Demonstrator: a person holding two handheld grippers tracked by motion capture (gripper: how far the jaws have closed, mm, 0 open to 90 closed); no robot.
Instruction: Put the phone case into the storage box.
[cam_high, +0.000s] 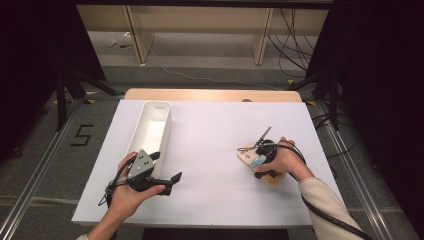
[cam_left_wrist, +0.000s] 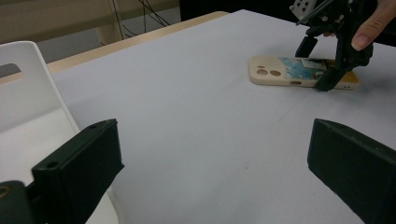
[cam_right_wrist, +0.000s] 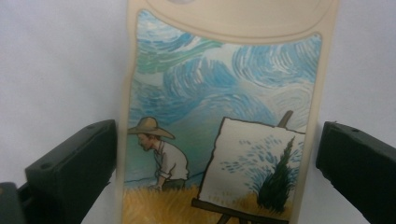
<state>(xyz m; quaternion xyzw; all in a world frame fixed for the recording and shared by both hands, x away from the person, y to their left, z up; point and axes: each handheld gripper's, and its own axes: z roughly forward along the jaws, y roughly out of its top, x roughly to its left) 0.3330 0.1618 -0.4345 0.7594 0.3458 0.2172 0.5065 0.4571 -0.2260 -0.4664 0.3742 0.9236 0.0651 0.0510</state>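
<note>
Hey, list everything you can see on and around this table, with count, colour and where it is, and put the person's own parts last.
phone case: one, beige with a blue and yellow painted scene, flat on the table's right side, between the right jaws.
bin: one, white, long and open-topped, left side of the table.
table: one, white top with a wooden far edge.
shelf unit: one, light wood, on the floor beyond the table.
floor marking: one, black number 5, left of the table.
left hand-held gripper: one, black, jaws open, near the bin.
right hand-held gripper: one, black, jaws open either side of the phone case.
hands: two, one per gripper.
</note>
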